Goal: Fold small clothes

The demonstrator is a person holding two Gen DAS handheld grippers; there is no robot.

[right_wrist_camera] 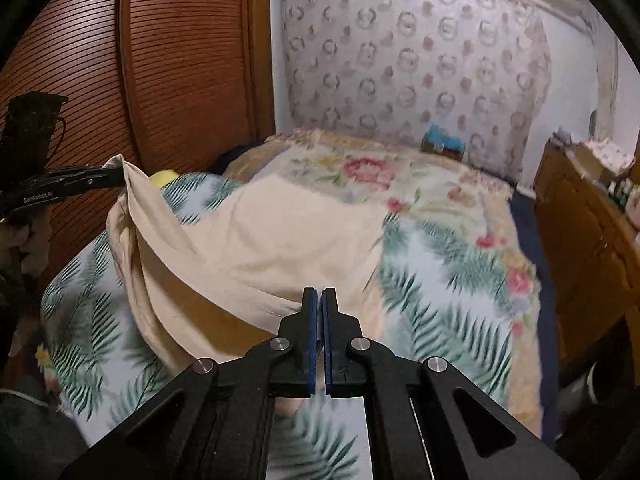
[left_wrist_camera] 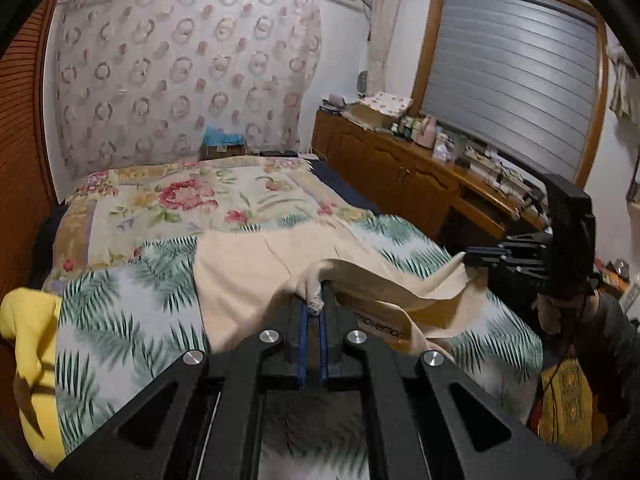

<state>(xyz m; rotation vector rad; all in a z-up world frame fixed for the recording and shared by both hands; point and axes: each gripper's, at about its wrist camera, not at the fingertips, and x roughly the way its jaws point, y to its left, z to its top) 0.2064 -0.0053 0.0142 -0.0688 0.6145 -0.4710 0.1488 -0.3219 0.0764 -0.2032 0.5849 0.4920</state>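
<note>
A cream garment (left_wrist_camera: 248, 272) (right_wrist_camera: 280, 232) lies on the fern-print bedsheet (left_wrist_camera: 120, 312), with its near edge lifted off the bed. In the left wrist view my left gripper (left_wrist_camera: 314, 308) is shut on a bunched corner of that edge. The right gripper (left_wrist_camera: 468, 258) holds the other corner off to the right. From the right wrist view, my right gripper (right_wrist_camera: 319, 296) is shut on the cloth's hem, and the left gripper (right_wrist_camera: 118, 172) pinches the raised corner at far left. The cloth sags between the two grips.
A floral quilt (left_wrist_camera: 192, 196) covers the bed's far half. A yellow cushion (left_wrist_camera: 28, 320) lies at the bed's left edge. A cluttered wooden cabinet (left_wrist_camera: 400, 164) runs along the right, and a louvred wardrobe (right_wrist_camera: 180, 60) stands at the left. A person's hand (left_wrist_camera: 560, 304) holds the right gripper.
</note>
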